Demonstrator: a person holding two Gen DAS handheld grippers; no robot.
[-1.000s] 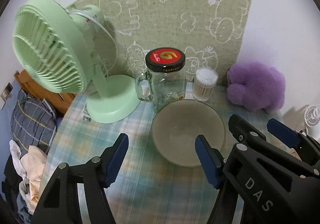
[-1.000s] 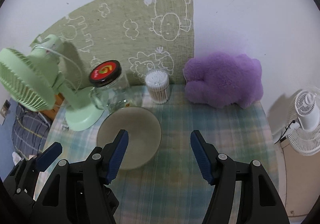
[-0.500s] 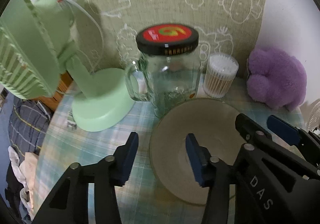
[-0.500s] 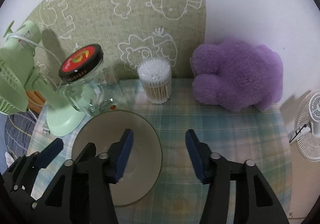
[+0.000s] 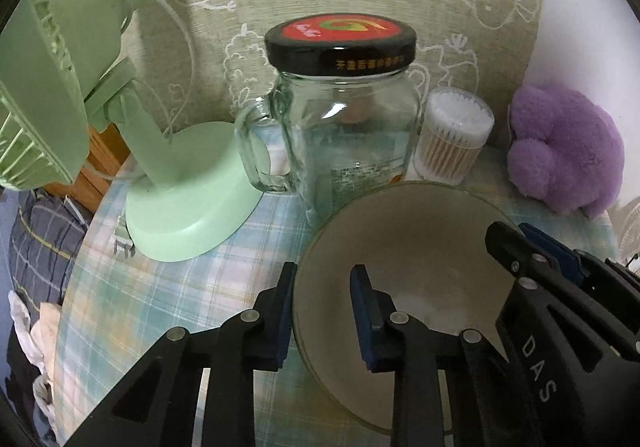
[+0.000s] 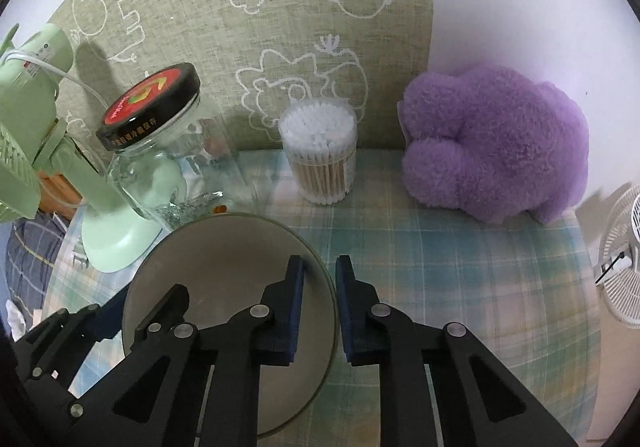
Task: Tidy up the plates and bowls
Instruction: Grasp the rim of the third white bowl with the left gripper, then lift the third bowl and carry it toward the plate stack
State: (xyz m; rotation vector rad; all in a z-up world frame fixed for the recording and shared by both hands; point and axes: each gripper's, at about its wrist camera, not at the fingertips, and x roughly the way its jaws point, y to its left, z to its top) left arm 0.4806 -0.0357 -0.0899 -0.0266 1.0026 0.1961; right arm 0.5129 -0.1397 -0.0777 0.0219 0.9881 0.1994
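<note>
- The bowl (image 5: 404, 247) sits on the checked surface (image 6: 460, 267), its opposite rims between the jaws of both hand-held grippers.
- The left hand-held gripper (image 5: 322, 311) and the right hand-held gripper (image 6: 320, 299) are each clenched on a rim.
- The bowl appears not yet lifted; moving and placing it remain.
- Beyond the fingertips stand a jar (image 5: 344, 119) and a fan (image 5: 80, 95).
</note>
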